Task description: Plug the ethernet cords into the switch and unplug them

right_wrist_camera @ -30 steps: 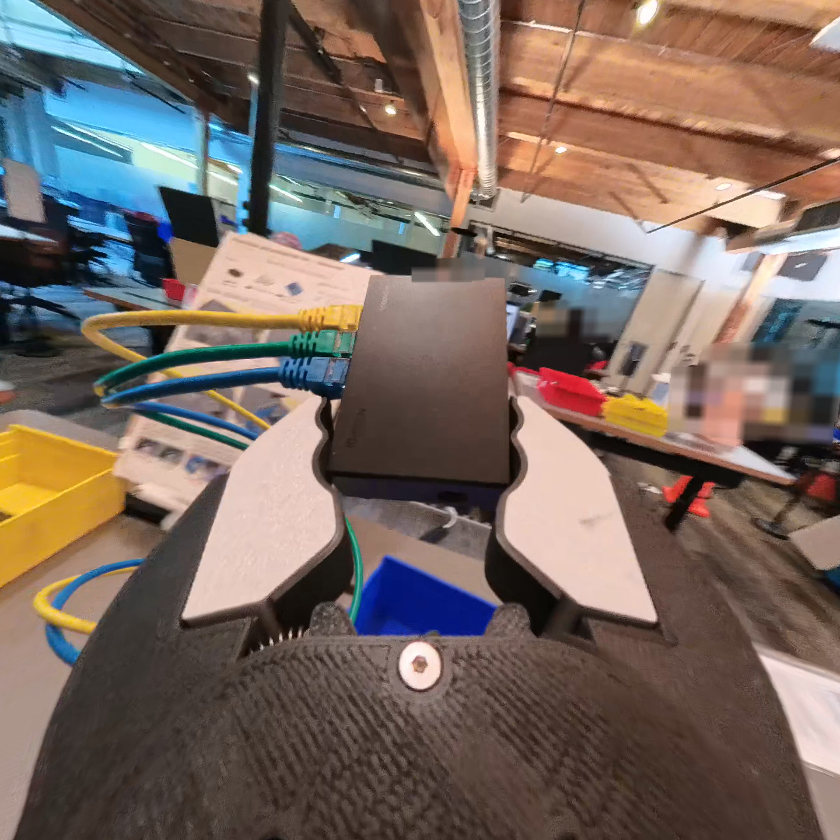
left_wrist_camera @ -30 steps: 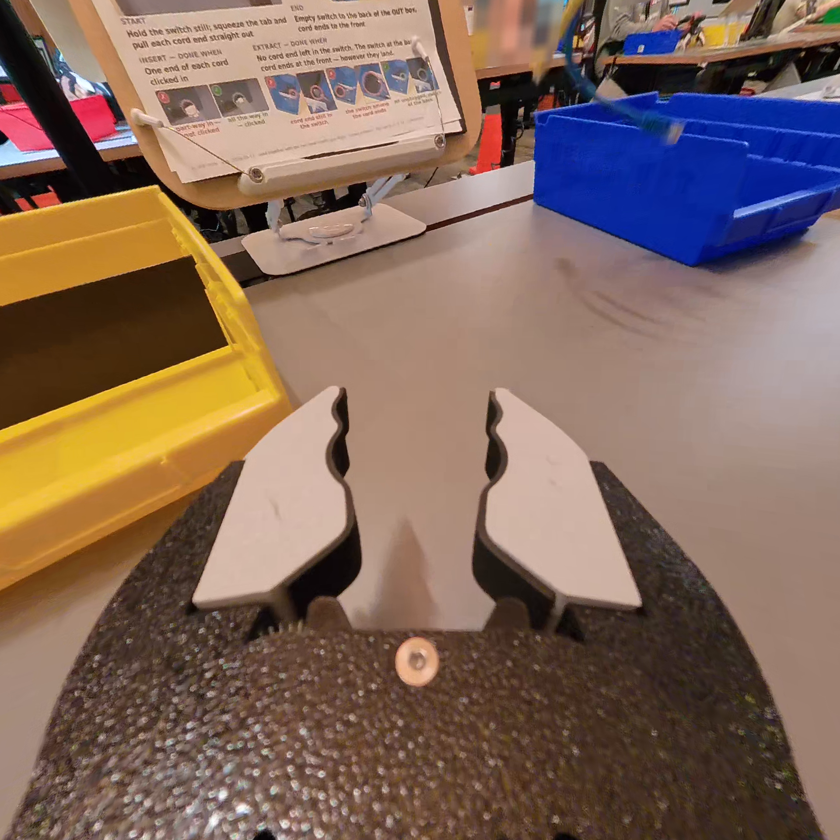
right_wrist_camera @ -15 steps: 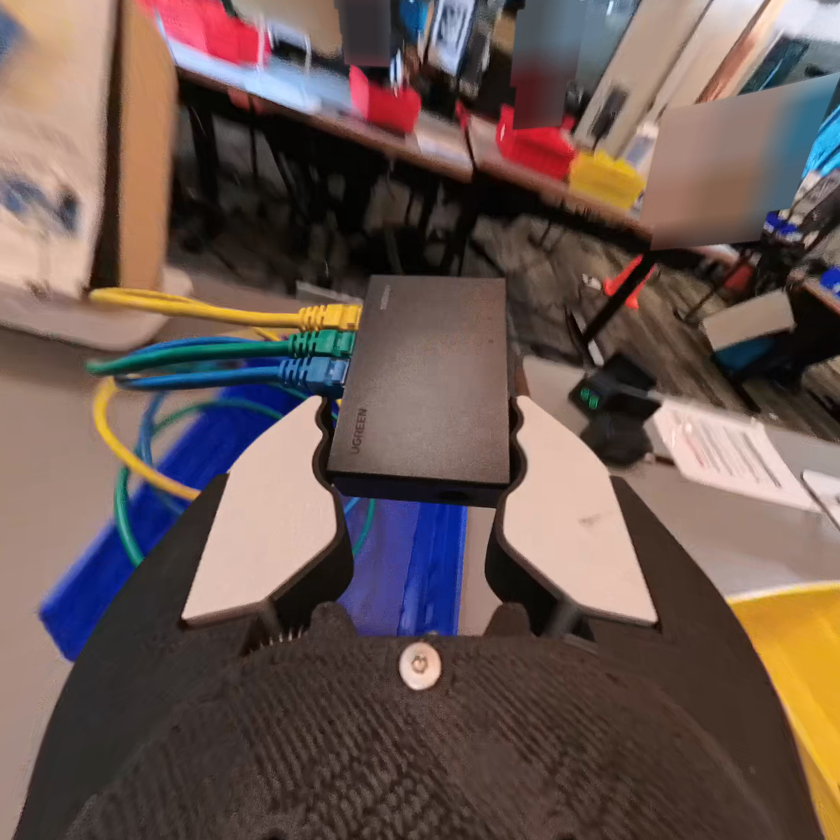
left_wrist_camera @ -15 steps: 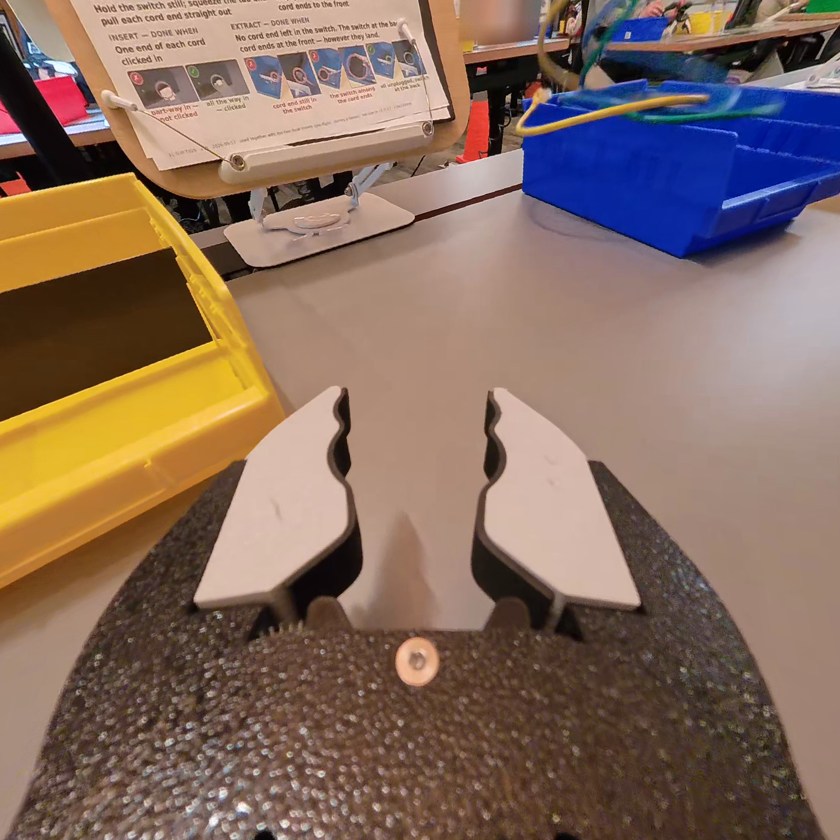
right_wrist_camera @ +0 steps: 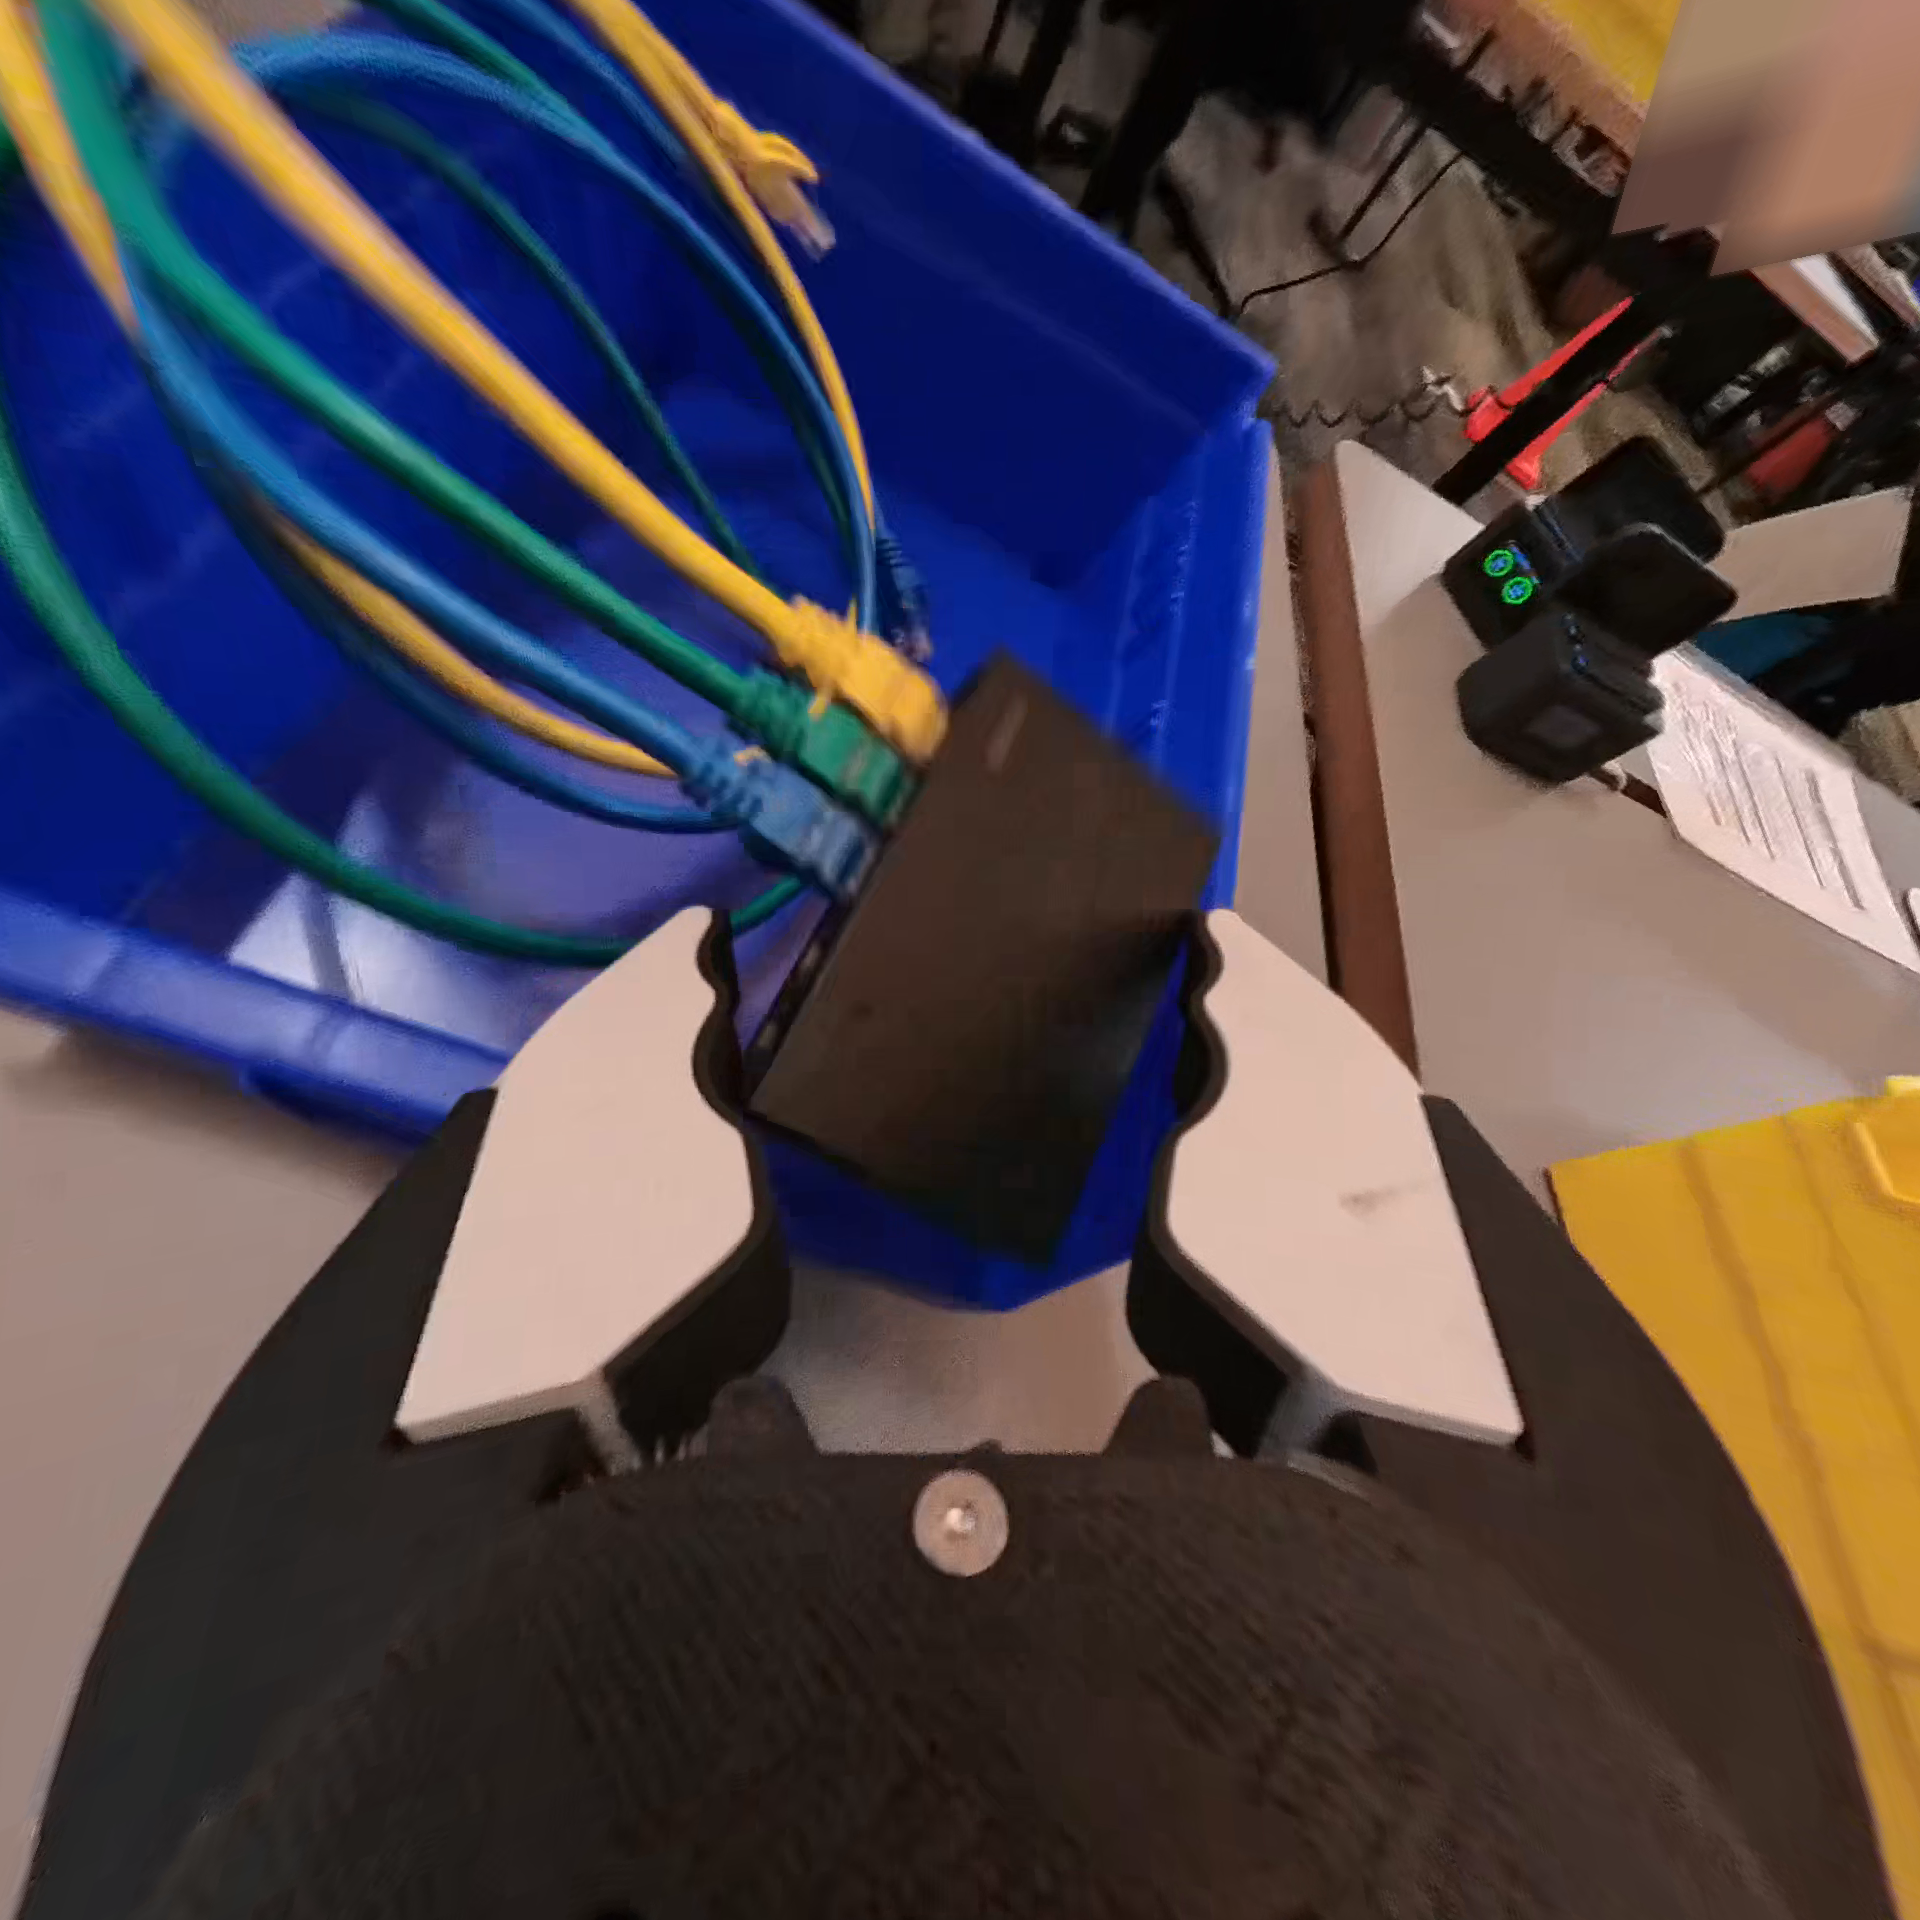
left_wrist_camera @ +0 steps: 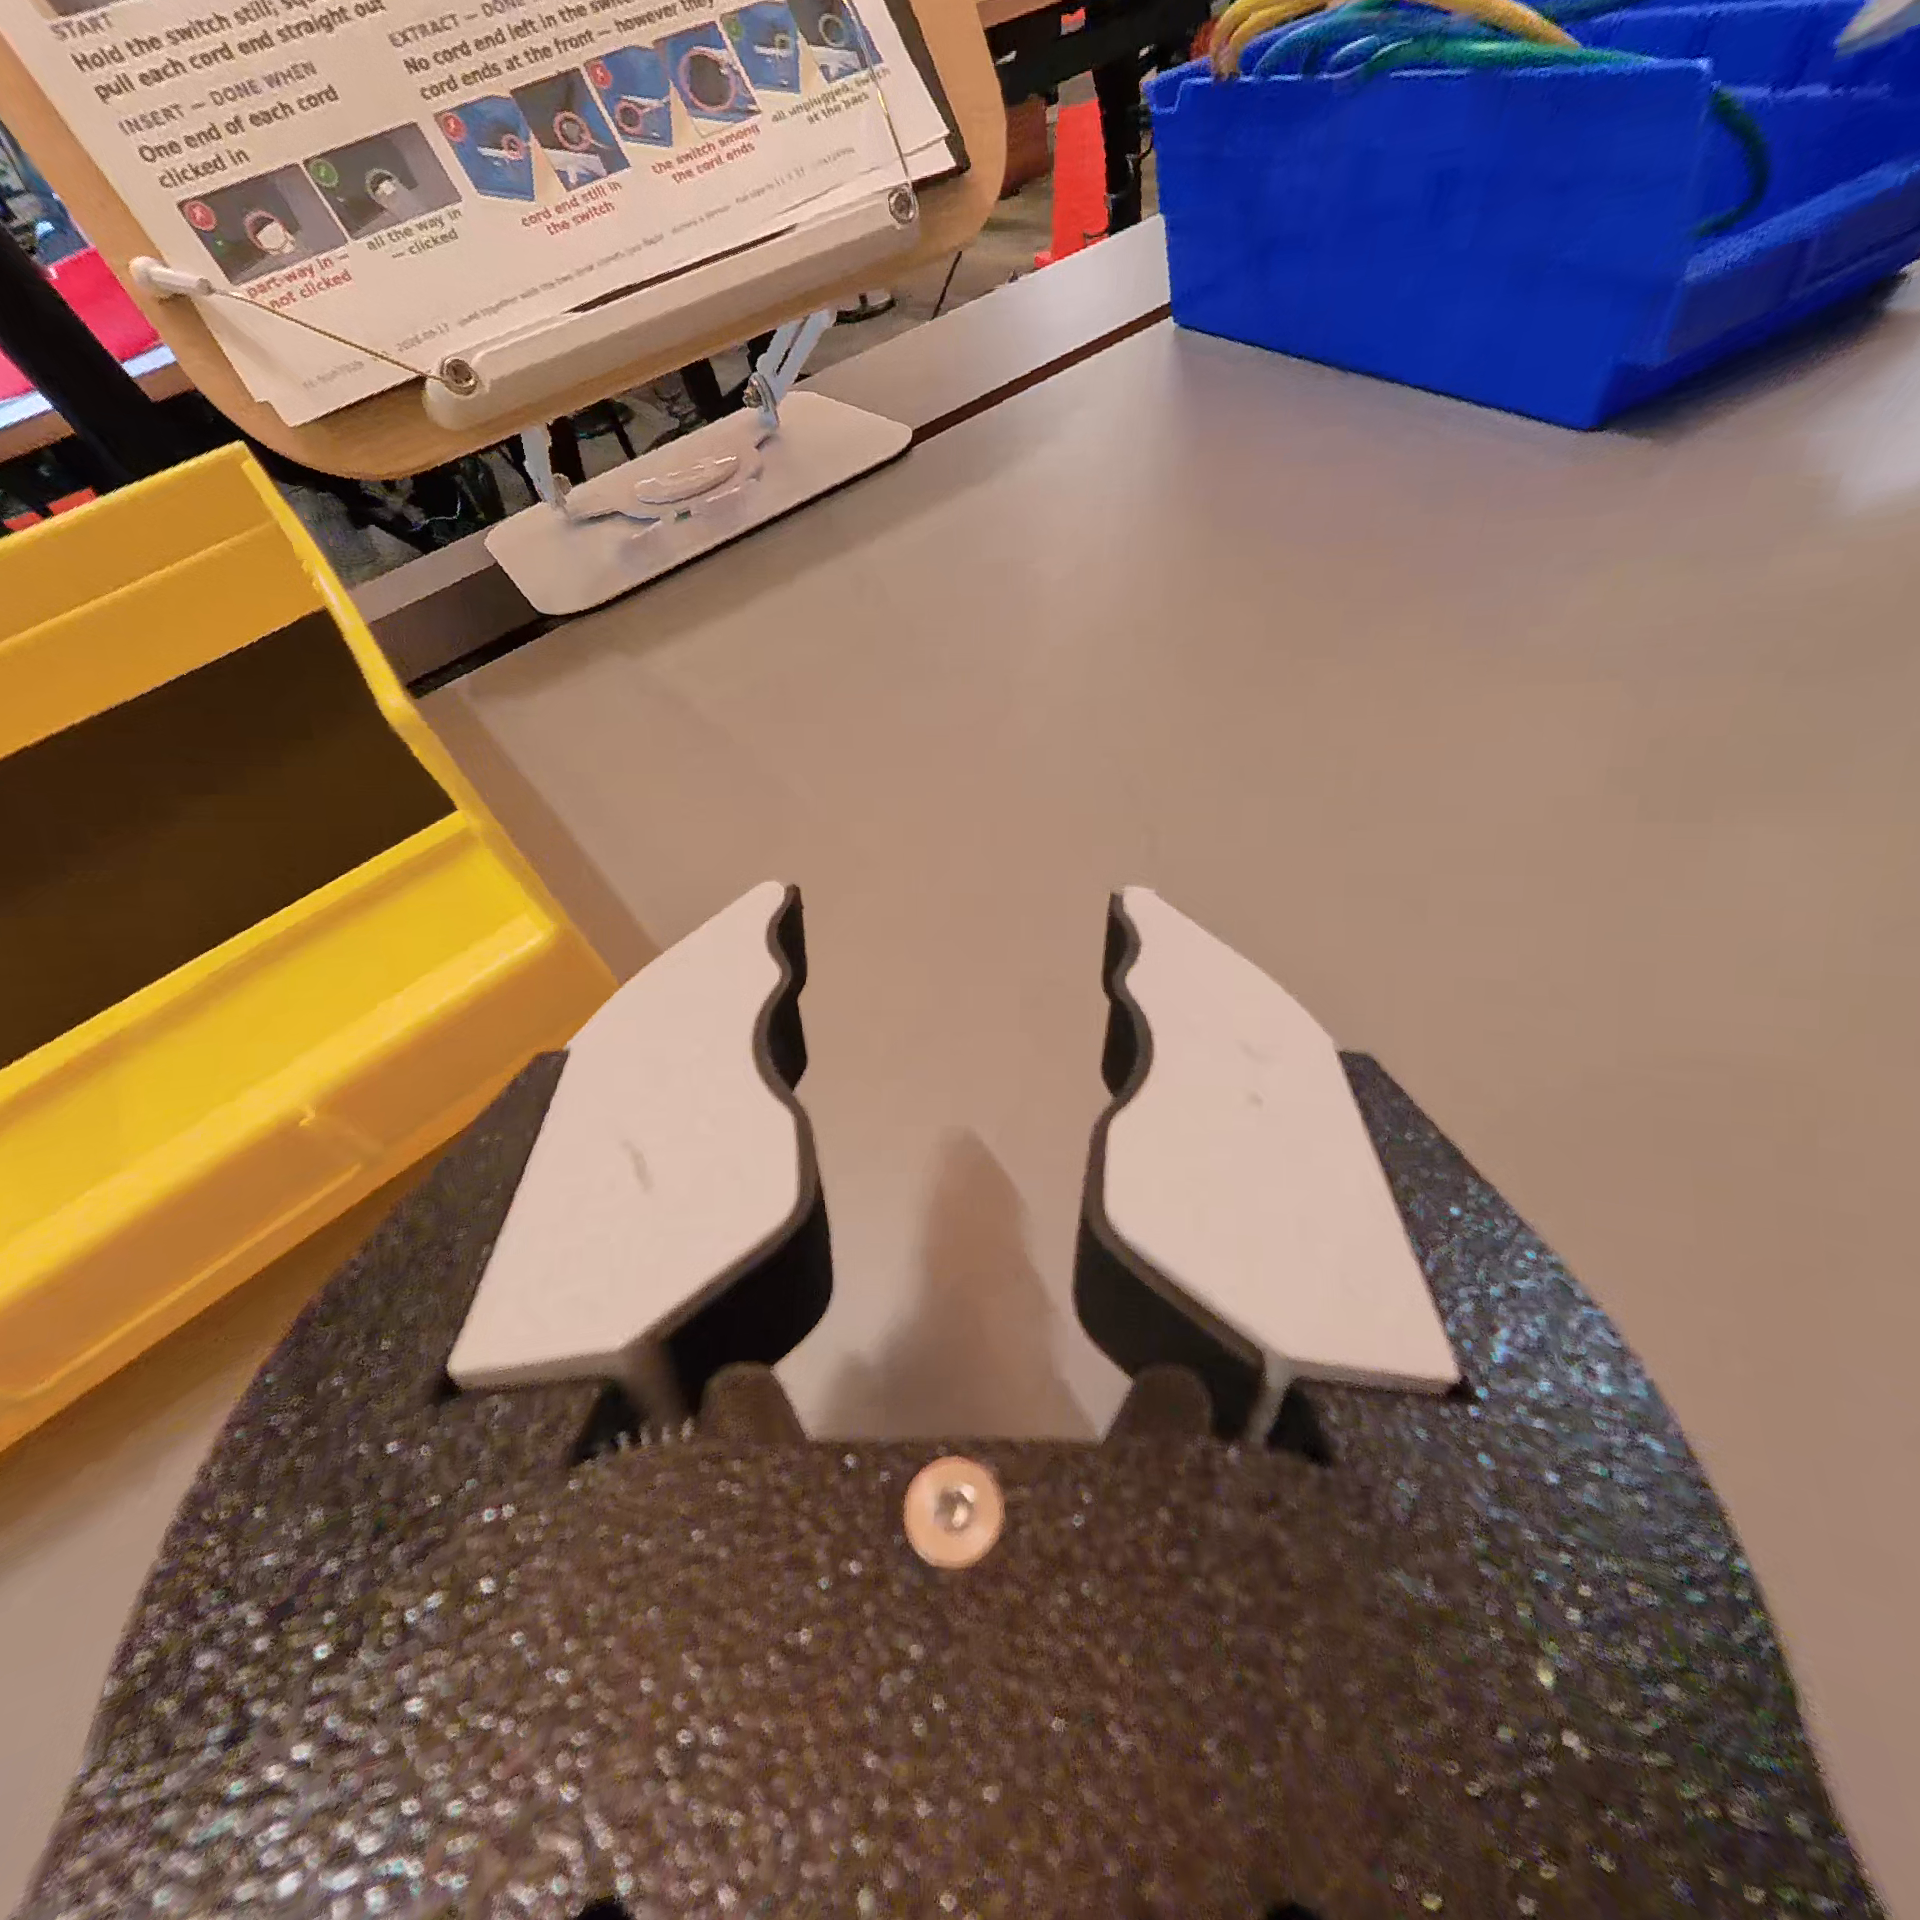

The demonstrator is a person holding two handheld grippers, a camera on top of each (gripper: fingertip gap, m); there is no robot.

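My right gripper [right_wrist_camera: 956, 925] is over the near corner of the blue bin [right_wrist_camera: 1039, 343]. The black switch [right_wrist_camera: 997, 977] lies tilted and blurred between its fingertips, and the jaws stand a little wider than the switch, so they look open. A yellow cord [right_wrist_camera: 873, 686], a green cord [right_wrist_camera: 831, 743] and a blue cord [right_wrist_camera: 790, 810] are plugged into the switch's left side and loop into the bin. My left gripper [left_wrist_camera: 951, 904] is open and empty, low over the grey table [left_wrist_camera: 1351, 831]. The cords [left_wrist_camera: 1455, 31] show over the blue bin [left_wrist_camera: 1455, 260] at the far right of the left wrist view.
A yellow bin [left_wrist_camera: 208, 987] stands left of my left gripper. An instruction sheet on a stand [left_wrist_camera: 520, 208] is at the table's back edge. Another yellow bin [right_wrist_camera: 1745, 1351] is right of my right gripper. Black devices with green lights [right_wrist_camera: 1558, 623] sit on the neighbouring table.
My right gripper swung down from high up to over the blue bin. Its jaws widened slightly and the switch tilted and slipped forward. The cords dropped into the bin. My left gripper barely moved.
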